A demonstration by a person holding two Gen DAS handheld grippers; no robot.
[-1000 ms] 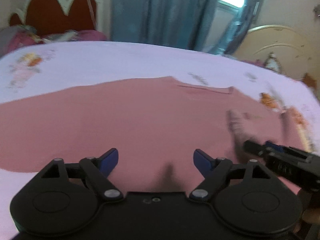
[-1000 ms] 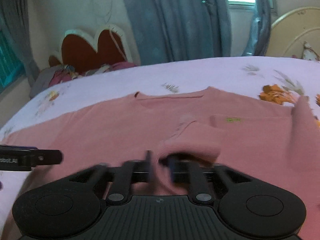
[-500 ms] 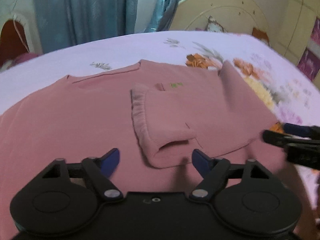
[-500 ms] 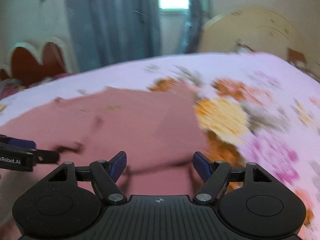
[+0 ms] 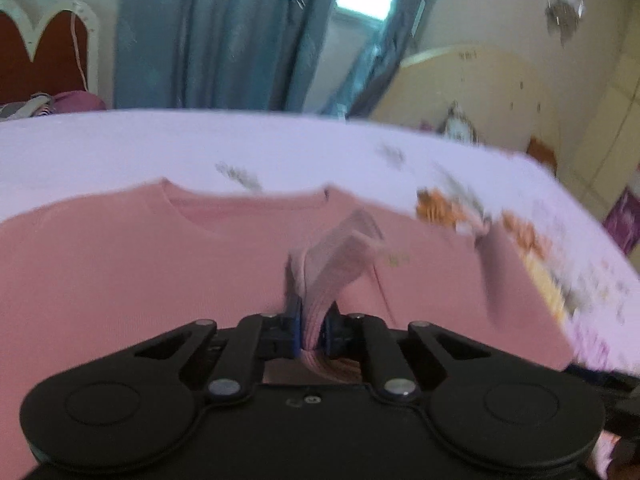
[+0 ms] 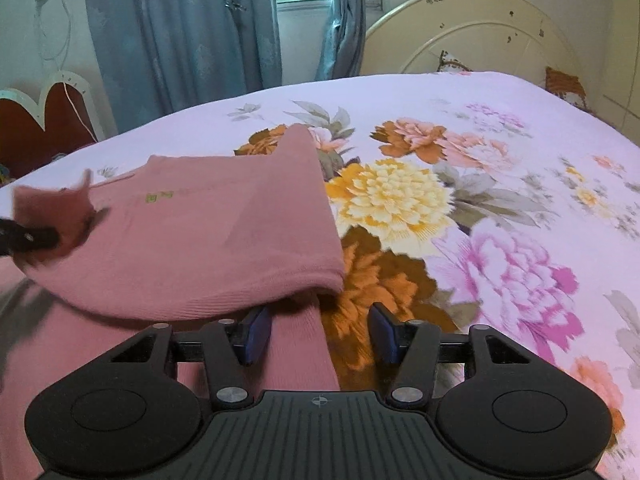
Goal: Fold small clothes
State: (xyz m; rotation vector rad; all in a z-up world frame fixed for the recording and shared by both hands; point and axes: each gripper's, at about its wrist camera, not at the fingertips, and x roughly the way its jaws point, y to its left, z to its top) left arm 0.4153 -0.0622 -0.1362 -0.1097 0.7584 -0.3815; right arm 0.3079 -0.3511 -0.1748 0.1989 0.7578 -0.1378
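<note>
A pink knit sweater (image 5: 120,264) lies spread on the bed, collar toward the far side. My left gripper (image 5: 310,330) is shut on the ribbed cuff (image 5: 332,276) of a sleeve and holds it up over the sweater's chest. In the right wrist view the sweater (image 6: 200,240) has its right side folded over, and the left gripper (image 6: 28,238) shows at the left edge with the cuff. My right gripper (image 6: 320,334) is open, its blue pads either side of the sweater's lower right edge, gripping nothing.
The bed has a lilac floral sheet (image 6: 480,208). A cream headboard (image 6: 472,32) stands at the far right, blue curtains (image 6: 180,32) behind, and a red heart-shaped headboard (image 6: 44,120) at the far left.
My left gripper has closed on the sleeve cuff and lifted it. My right gripper stays open and now sits at the sweater's lower right edge.
</note>
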